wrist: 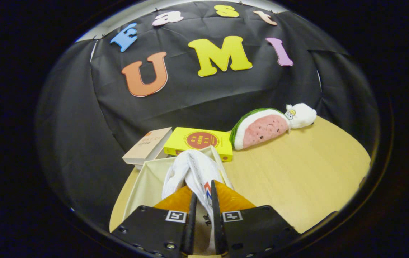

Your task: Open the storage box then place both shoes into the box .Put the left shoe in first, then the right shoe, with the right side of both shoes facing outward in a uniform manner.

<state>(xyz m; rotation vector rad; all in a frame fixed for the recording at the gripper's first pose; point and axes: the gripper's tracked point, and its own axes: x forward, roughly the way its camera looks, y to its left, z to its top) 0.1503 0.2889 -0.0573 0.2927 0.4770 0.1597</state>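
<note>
Books point(197, 142) crowd behind the box point(143, 179); bare table point(297, 179) beside it

Even overhead light, sharp centre, fisheye-bent edges, soft shadows.

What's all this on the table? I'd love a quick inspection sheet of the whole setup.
Surface: light wooden table.
Job's things: open cream box just ahead of the fingers; white shoe held over it.
Clutter: yellow book and beige book beyond the box; watermelon plush and small white plush further back.
Gripper: shut on the shoe, both fingers pressing its side.
Cables: nothing seen.
Surroundings: black cloth wall.
</note>
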